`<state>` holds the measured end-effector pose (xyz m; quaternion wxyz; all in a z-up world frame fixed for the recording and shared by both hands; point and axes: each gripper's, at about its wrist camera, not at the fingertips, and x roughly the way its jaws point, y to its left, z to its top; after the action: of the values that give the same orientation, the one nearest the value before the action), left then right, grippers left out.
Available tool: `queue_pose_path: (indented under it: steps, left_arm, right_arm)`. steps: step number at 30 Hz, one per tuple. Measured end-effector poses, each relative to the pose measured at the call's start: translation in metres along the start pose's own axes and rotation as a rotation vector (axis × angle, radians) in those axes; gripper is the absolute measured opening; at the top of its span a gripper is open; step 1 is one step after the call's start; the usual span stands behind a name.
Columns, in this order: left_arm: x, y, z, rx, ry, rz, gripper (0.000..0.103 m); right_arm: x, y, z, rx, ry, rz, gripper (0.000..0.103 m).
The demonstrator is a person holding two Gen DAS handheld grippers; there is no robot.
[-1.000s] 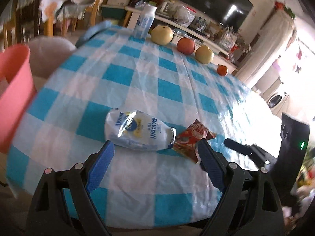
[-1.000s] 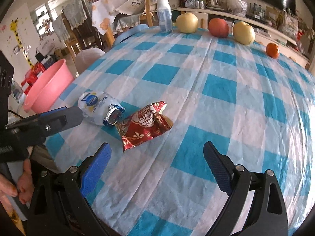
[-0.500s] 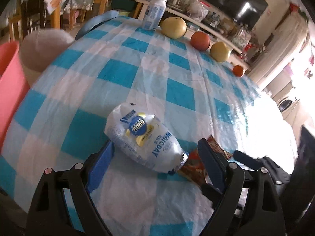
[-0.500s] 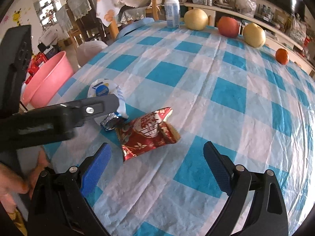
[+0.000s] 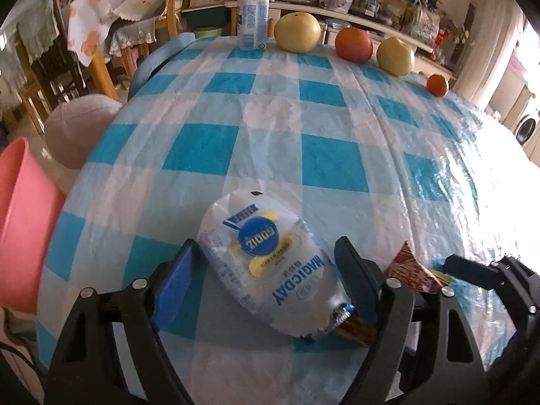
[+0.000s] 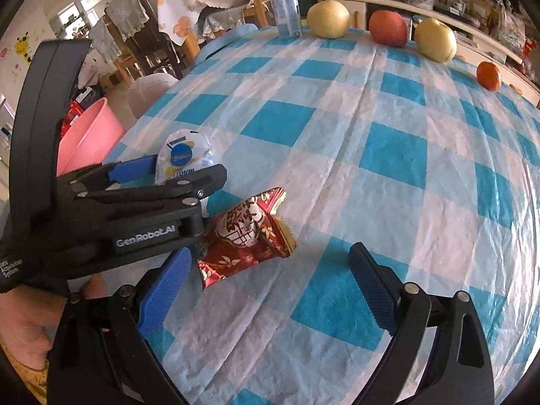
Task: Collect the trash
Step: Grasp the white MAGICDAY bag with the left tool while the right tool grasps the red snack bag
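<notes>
A white snack wrapper (image 5: pixel 270 260) with a blue round logo lies flat on the blue-and-white checked tablecloth (image 5: pixel 270 128) near the table's front left edge. My left gripper (image 5: pixel 266 270) straddles it; its jaws are closing with the wrapper between them, and the pads do not clearly press on it. A crumpled red-and-gold wrapper (image 6: pixel 246 236) lies just to its right. The right gripper (image 6: pixel 270 280) hangs open a little short of it, the red wrapper sitting just beyond its left finger. From the right wrist view, the left gripper (image 6: pixel 185 168) covers part of the white wrapper (image 6: pixel 182 158).
A pink basin (image 6: pixel 87 131) stands below the table's left edge. Along the far edge stand a white bottle (image 5: pixel 252 13), two yellow fruits (image 5: pixel 297 32), a red apple (image 5: pixel 354 45) and a small orange (image 5: pixel 437 84). Chairs and shelves lie beyond.
My left gripper has come forward and rolled, so the white wrapper now lies between its fingers, and the jaws have narrowed a little. The right gripper has barely moved.
</notes>
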<state>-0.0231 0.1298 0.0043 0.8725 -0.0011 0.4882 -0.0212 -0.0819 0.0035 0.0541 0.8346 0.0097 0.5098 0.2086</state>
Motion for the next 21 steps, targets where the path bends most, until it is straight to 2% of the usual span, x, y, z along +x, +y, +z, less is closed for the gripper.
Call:
queue_pose_path:
  steps: [2,10,21]
  left_arm:
    - [0.0,0.0,0.0,0.011,-0.001,0.007,0.078]
    - [-0.003,0.007,0.001,0.025,-0.017,0.001,0.056]
    - [-0.005,0.017,0.003,0.002,-0.019,-0.077,0.055]
  right_arm:
    - [0.001,0.0,0.001,0.0,-0.003,-0.001,0.094]
    - [0.005,-0.003,0.008,0.008,-0.016,-0.01,0.094]
    - [0.013,0.015,0.008,-0.102,-0.017,-0.062,0.094]
